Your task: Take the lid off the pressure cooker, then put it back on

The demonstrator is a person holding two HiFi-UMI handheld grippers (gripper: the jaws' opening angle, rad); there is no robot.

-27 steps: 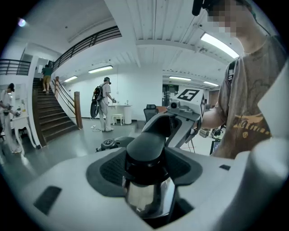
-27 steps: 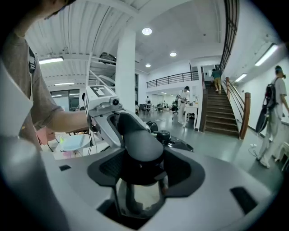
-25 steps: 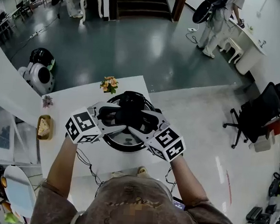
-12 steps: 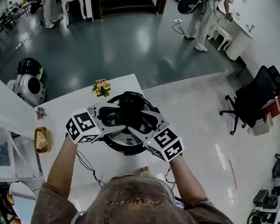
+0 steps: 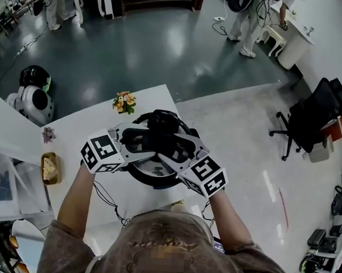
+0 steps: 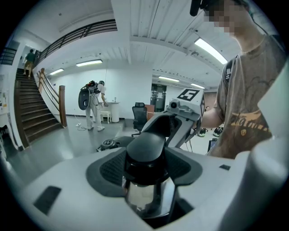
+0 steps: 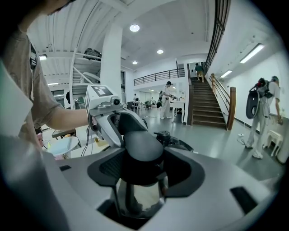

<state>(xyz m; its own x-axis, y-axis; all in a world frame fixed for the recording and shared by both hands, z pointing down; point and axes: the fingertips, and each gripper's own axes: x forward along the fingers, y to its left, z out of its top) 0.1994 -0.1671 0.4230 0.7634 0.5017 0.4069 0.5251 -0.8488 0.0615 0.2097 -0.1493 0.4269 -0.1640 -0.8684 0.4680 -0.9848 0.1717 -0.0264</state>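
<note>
The pressure cooker [image 5: 135, 172] stands on the white table [image 5: 73, 127] with its lid [image 5: 157, 170] beneath both grippers. My left gripper [image 6: 145, 173] approaches from the left, and its jaws clamp one end of the lid's black handle [image 5: 159, 141]. My right gripper [image 7: 137, 176] clamps the opposite end in the same way. I cannot tell whether the lid is seated on the pot or raised.

On the table [image 5: 85, 128], I see the flowers [image 5: 124, 102] behind and left of the pressure cooker [image 5: 156, 184]. The left hand-held gripper [image 5: 147, 144] and right hand-held gripper [image 5: 173, 154] meet from either side over its lid [image 5: 155, 171].
</note>
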